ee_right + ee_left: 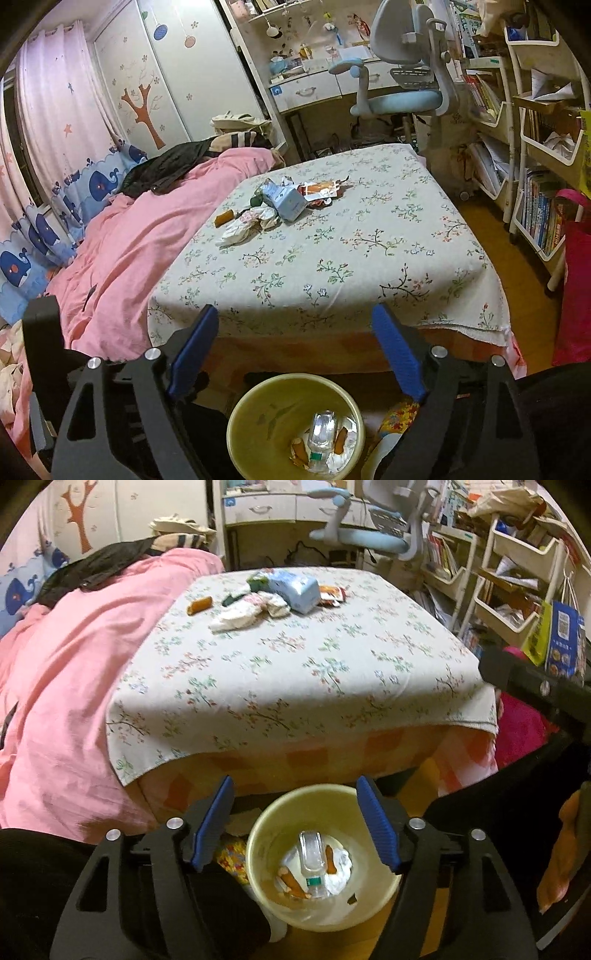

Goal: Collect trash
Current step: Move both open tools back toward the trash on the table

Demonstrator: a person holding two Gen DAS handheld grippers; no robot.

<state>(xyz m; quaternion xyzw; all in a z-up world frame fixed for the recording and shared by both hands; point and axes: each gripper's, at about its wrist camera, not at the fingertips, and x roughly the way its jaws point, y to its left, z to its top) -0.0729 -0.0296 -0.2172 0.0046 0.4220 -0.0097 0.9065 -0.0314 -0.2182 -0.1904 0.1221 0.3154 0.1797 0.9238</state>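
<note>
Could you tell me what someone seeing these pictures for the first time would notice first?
Most likely the heap of trash at the far end of the flowered bedspread: a pale blue packet, crumpled wrappers and an orange snack piece. Next, the yellow bin on the floor at the bed's near edge, already holding a clear plastic bottle. Both the left gripper and the right gripper are open and empty above it.

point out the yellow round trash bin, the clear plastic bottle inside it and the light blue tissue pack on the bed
yellow round trash bin (258, 882): left wrist view, inner left wall.
clear plastic bottle (312, 856): left wrist view, middle of its body.
light blue tissue pack (286, 201): right wrist view, its top face.
</note>
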